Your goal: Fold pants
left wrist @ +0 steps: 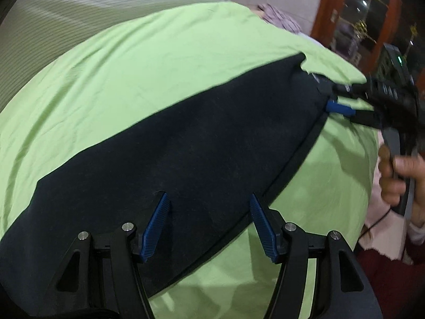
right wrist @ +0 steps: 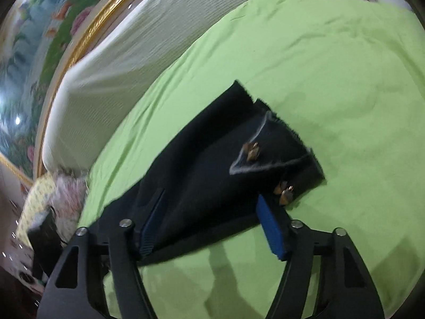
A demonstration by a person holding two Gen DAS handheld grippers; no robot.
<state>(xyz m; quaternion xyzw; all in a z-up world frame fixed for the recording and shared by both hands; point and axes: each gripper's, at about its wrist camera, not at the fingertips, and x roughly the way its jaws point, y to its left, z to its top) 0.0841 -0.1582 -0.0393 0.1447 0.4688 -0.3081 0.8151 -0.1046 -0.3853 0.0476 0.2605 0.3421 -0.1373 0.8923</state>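
Observation:
Dark navy pants (left wrist: pixel 186 143) lie flat and folded lengthwise across a light green sheet (left wrist: pixel 148 61). My left gripper (left wrist: pixel 208 199) is open, its blue pads (left wrist: pixel 156 226) hovering over the near part of the pants. My right gripper (right wrist: pixel 209 199) is open over the waist end of the pants (right wrist: pixel 212 164), where a turned-back flap shows metal clasps (right wrist: pixel 252 151). In the left wrist view the right gripper (left wrist: pixel 334 98) sits at the far end of the pants, its fingers apart.
A white striped pillow (right wrist: pixel 127 61) lies along the bed's far side by a gold-framed floral headboard (right wrist: pixel 34 61). Purple patterned cloth (left wrist: pixel 279 18) sits past the sheet. A wooden cabinet (left wrist: pixel 366 18) stands at the right. The person's hand (left wrist: pixel 398 175) holds the right gripper.

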